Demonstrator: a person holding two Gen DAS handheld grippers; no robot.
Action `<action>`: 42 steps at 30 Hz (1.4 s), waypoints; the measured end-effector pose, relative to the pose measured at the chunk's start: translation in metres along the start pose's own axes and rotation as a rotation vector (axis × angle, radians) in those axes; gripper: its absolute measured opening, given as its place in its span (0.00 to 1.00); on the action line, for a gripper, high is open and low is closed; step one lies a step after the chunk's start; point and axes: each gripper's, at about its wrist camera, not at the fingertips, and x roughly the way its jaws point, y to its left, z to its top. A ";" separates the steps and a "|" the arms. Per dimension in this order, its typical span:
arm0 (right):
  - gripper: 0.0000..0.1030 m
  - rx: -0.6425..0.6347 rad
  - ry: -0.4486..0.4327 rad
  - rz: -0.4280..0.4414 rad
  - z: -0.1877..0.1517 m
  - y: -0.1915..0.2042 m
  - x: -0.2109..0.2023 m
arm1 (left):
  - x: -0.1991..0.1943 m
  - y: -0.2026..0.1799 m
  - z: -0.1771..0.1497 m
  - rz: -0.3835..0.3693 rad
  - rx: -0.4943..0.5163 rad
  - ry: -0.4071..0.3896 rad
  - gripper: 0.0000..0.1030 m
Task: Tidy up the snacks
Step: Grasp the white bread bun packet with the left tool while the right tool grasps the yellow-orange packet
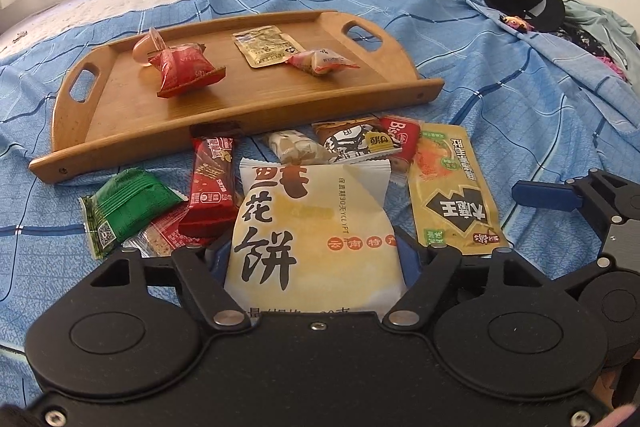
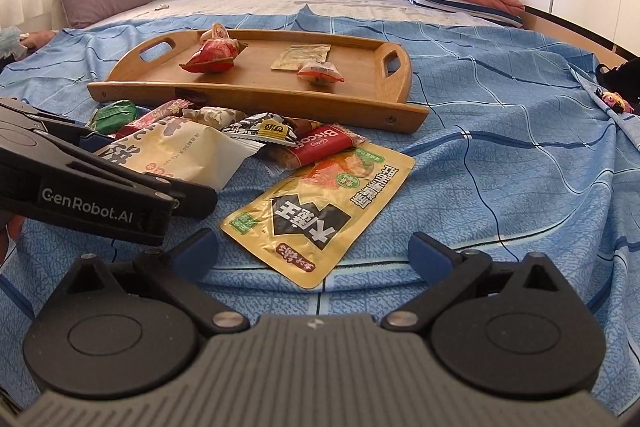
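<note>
Snacks for sorting lie heaped on the blue bed sheet (image 1: 460, 27) just in front of the wooden tray (image 1: 248, 95), which already carries a few packets. Largest of the heap, the white flower-cake packet (image 1: 312, 227) sits between the fingers of the left claw (image 1: 312, 263), long axis running away toward the tray; whether the pads press it yet I cannot tell. Right claw (image 2: 314, 251) is spread and empty, the yellow pouch (image 2: 320, 211) just ahead of it.

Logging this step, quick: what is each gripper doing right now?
Left gripper: closed on the white cake packet.
Right gripper: open, empty, above the yellow pouch.
</note>
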 end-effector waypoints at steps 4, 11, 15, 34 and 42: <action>1.00 0.008 0.003 0.000 0.001 0.000 0.001 | -0.004 -0.001 0.000 0.006 -0.006 -0.002 0.71; 1.00 0.054 0.027 -0.028 0.006 0.001 0.006 | -0.017 0.004 0.000 0.013 -0.031 -0.023 0.71; 1.00 0.090 0.052 -0.050 0.013 0.002 0.014 | -0.032 0.014 0.001 0.027 -0.055 -0.056 0.70; 0.80 0.152 0.046 -0.137 0.033 0.012 0.033 | -0.068 0.062 0.001 0.119 -0.142 -0.115 0.71; 0.66 0.110 0.009 -0.107 0.033 0.017 0.017 | -0.076 0.070 0.005 0.142 -0.177 -0.139 0.71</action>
